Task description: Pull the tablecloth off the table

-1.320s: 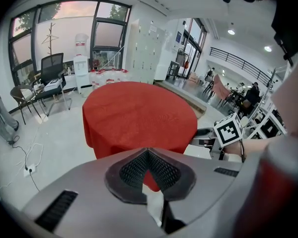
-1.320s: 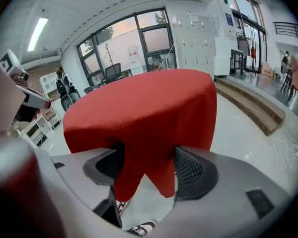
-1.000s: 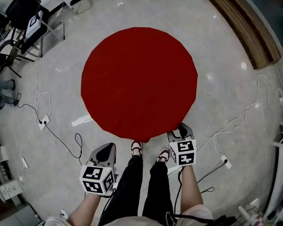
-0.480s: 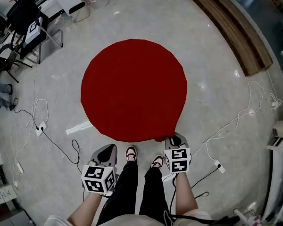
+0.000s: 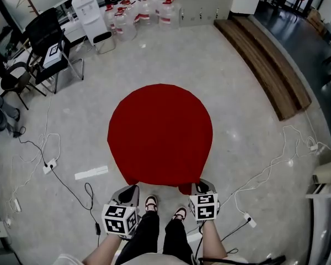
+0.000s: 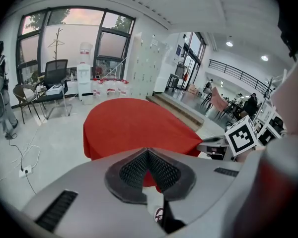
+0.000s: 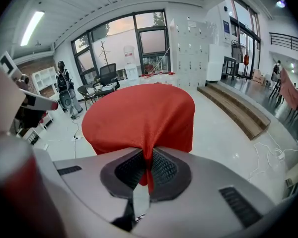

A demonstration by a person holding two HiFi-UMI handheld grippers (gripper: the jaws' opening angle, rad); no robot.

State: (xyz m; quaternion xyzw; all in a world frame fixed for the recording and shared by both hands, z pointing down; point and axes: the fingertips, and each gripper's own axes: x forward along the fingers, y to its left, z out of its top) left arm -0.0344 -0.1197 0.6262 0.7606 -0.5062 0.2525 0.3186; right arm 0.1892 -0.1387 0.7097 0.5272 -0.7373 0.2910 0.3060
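Observation:
A round table stands on the grey floor under a red tablecloth (image 5: pixel 160 134) that hides it fully. My right gripper (image 5: pixel 201 185) is at the cloth's near right edge, shut on a pinched fold of the hem. In the right gripper view the red fabric (image 7: pixel 139 118) runs down between the pads (image 7: pixel 161 170) of that gripper (image 7: pixel 148 155). My left gripper (image 5: pixel 128 192) hovers close to the near left edge with its jaws shut. In the left gripper view the tablecloth (image 6: pixel 134 123) shows beyond the closed tips of that gripper (image 6: pixel 148 152); no fabric is plainly pinched there.
The person's legs and shoes (image 5: pixel 150 203) stand between the grippers. Cables (image 5: pixel 49 164) trail on the floor at left, and more cables (image 5: pixel 276 159) at right. Black chairs (image 5: pixel 49 48), a water dispenser (image 5: pixel 91 10) and water bottles (image 5: pixel 146 12) stand behind. A wooden step (image 5: pixel 270 65) runs along the right.
The right gripper went from open beside the hem to shut on it, bunching the cloth there. The view has pulled back from the table. The left gripper stays shut.

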